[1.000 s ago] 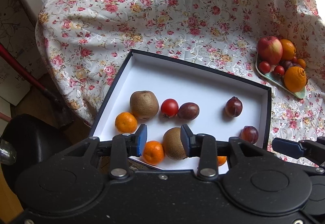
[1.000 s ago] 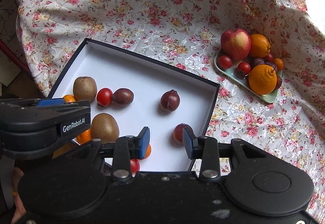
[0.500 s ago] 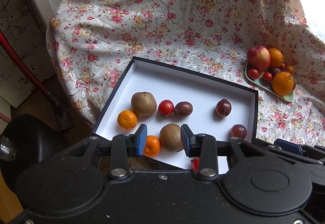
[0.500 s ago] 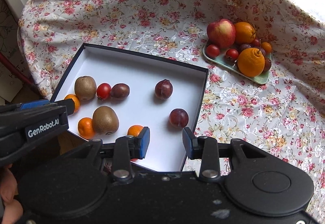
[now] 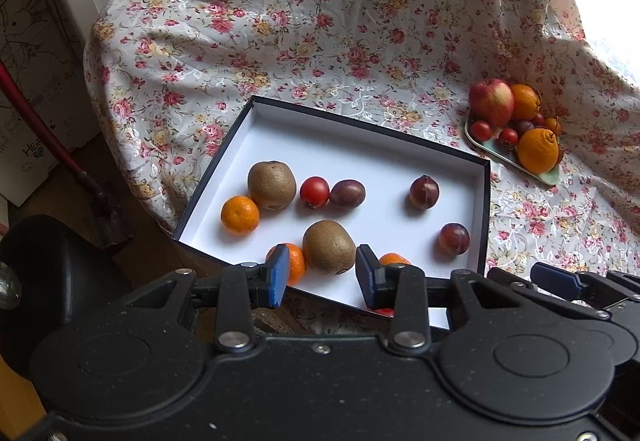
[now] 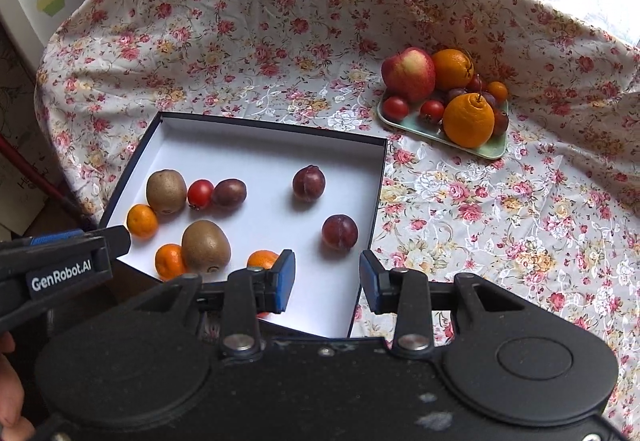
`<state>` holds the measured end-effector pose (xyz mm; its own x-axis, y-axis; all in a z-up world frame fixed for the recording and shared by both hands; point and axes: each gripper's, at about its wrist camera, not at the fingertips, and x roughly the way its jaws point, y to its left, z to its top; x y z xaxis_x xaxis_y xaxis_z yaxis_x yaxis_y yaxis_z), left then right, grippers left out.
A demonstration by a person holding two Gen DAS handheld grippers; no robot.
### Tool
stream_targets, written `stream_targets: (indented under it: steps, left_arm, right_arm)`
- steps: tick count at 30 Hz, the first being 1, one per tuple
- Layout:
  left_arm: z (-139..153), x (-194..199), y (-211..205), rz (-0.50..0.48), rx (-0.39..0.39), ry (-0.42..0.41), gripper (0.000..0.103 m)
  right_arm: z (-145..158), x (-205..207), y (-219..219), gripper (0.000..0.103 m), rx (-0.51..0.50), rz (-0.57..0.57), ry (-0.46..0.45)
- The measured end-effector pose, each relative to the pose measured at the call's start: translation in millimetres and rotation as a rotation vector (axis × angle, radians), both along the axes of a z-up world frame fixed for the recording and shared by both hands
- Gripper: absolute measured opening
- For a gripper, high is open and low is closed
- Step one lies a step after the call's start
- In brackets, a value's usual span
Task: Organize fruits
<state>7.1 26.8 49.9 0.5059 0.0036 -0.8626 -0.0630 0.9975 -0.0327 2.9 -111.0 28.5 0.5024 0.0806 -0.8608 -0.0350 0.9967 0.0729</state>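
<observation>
Ahead of the left hand-held gripper [image 5: 320, 275], whose blue pads stand apart with nothing clasped, lies a white box [image 5: 360, 145] with dark walls on the floral-clothed tabletop [image 5: 320, 41]. Just beyond its fingertips rests a kiwi [image 5: 329, 247], with a mandarin [image 5: 295, 261] touching it on the left and another mandarin [image 5: 394, 260] peeking past the right finger. Farther out sit a second kiwi [image 5: 272, 185], a mandarin [image 5: 240, 214] beside it, a tomato [image 5: 314, 192] and a plum [image 5: 347, 193] touching each other, and two more plums [image 5: 424, 192] [image 5: 453, 238] off to the right.

The right hand-held gripper [image 6: 327, 281] also hangs released and empty, above the box's near right corner. Far ahead and to its right, a green tray [image 6: 490, 149] carries an apple [image 6: 409, 74], two oranges [image 6: 468, 119] [image 6: 453, 68], small tomatoes and dark plums piled together, well apart from the box
</observation>
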Motion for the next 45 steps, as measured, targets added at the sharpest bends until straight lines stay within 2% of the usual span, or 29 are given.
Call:
stream_targets:
  steps: [9,12,16,20,23,29,37,45]
  left_arm:
    - [-2,-1,-10,-0.047,0.028,-0.005,0.047]
    - [-3,1,-8,-0.056,0.013,0.012,0.047]
    - [-5,4,-8,-0.049,0.019,0.031,0.047]
    - [-6,5,-7,-0.047,0.015,0.041,0.047]
    - [-6,5,-7,-0.044,0.016,0.039,0.047]
    - [-7,5,-4,-0.028,0.000,0.042,0.047]
    - [-9,7,0,-0.002,-0.022,0.063,0.047]
    - [-9,7,-2,-0.014,-0.004,0.055,0.047]
  right_arm:
    - [-19,-4,16,0.038,-0.134,0.056,0.011]
    - [-24,-3,19,0.038,-0.155,0.052,0.028]
    - [-29,1,15,0.036,-0.105,0.042,0.075]
    - [-27,-3,14,0.036,-0.107,0.009,0.031]
    - [-23,-6,19,0.036,-0.127,0.027,0.004]
    - [-25,-5,24,0.036,-0.118,0.075,0.035]
    - [-25,-1,16,0.036,-0.078,0.028,0.044]
    - [-22,-3,21,0.036,-0.068,0.053,0.036]
